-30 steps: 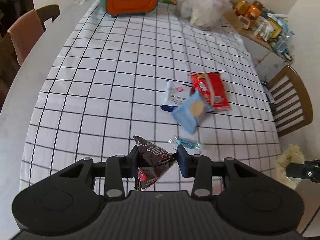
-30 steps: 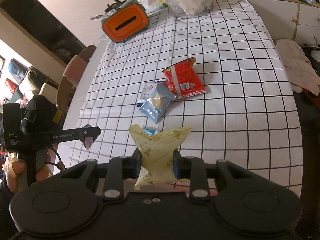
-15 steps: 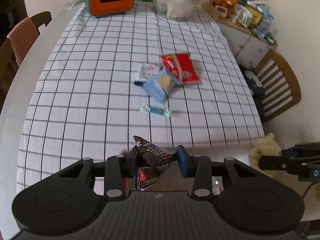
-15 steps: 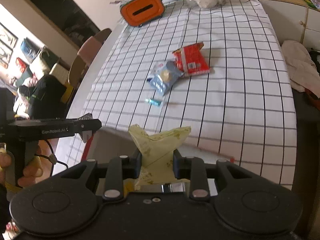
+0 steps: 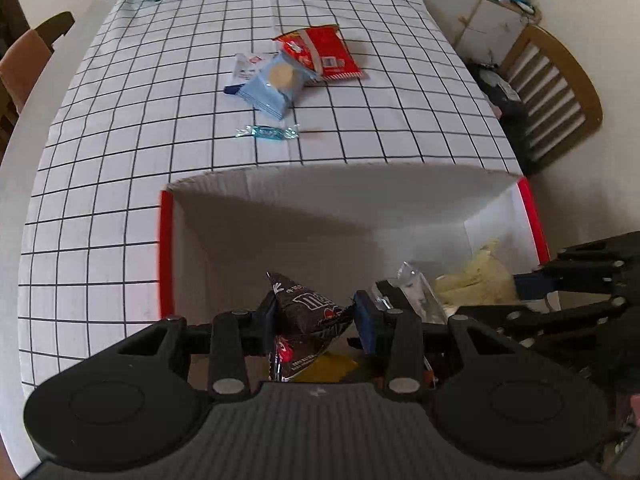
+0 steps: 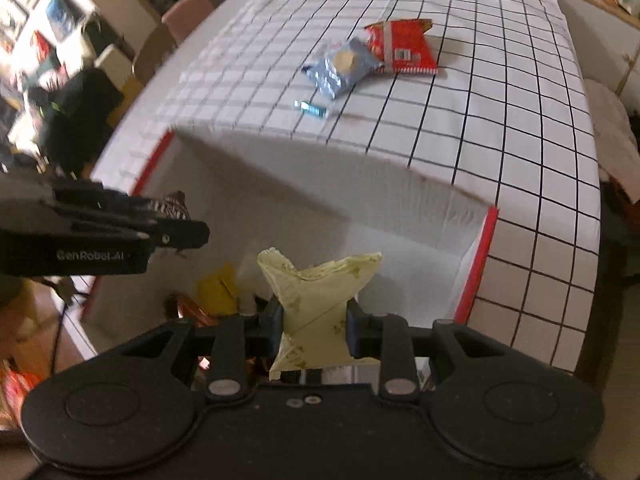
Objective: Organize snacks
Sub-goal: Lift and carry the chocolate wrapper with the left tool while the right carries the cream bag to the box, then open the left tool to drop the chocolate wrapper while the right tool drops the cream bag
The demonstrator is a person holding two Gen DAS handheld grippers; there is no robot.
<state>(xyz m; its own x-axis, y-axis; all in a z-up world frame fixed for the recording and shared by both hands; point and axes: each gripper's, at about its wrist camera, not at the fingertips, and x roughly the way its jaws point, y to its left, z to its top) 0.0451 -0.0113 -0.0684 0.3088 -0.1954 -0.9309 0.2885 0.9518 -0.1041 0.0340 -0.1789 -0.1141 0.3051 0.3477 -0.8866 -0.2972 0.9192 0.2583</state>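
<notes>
Left wrist: chocolate packet (image 5: 308, 316) over box (image 5: 320, 216).

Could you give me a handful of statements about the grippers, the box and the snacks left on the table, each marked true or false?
1. The left gripper is shut on a dark M&M's packet. True.
2. The right gripper is open and holds nothing. False: it is shut on a pale yellow packet.
3. Both grippers are over the white box with red edges. True.
4. The red packet already lies inside the box. False: it lies on the checked tablecloth, beyond the box.
5. The blue wrapped candy lies on top of the light blue packet. False: it lies apart, nearer the box.
</notes>
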